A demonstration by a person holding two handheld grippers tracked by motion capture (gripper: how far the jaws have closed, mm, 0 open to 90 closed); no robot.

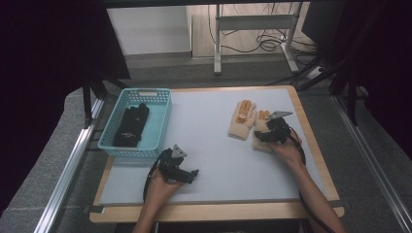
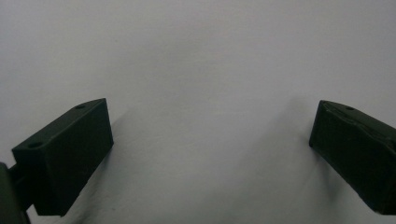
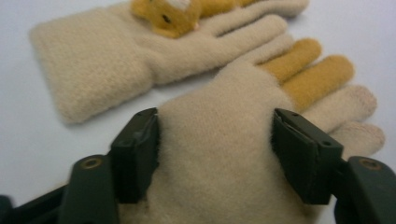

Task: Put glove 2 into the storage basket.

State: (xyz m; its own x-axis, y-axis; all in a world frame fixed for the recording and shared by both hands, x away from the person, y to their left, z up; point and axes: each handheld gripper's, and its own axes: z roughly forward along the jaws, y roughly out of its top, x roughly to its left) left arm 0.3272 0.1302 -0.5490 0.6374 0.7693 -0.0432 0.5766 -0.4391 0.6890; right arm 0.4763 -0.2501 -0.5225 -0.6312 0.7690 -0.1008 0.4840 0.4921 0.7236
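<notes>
The fuzzy cream knitted glove (image 3: 219, 154) with orange fingers lies on the white bench (image 1: 209, 145), beside its twin (image 1: 242, 121); your right claw (image 3: 215, 156) straddles its cuff, jaws spread, not yet pinching, while your left claw (image 2: 210, 140) idles released

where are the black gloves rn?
High view: the black gloves lie inside the blue basket at the table's left edge, just beyond the left claw.

place: lab recording station | evidence: black curtains (image 1: 43, 73) hanging at 9 and 3 o'clock | metal frame rails (image 1: 68, 170) running alongside the table (image 1: 218, 213) | cables (image 1: 262, 43) lying on the floor at 12 o'clock
</notes>
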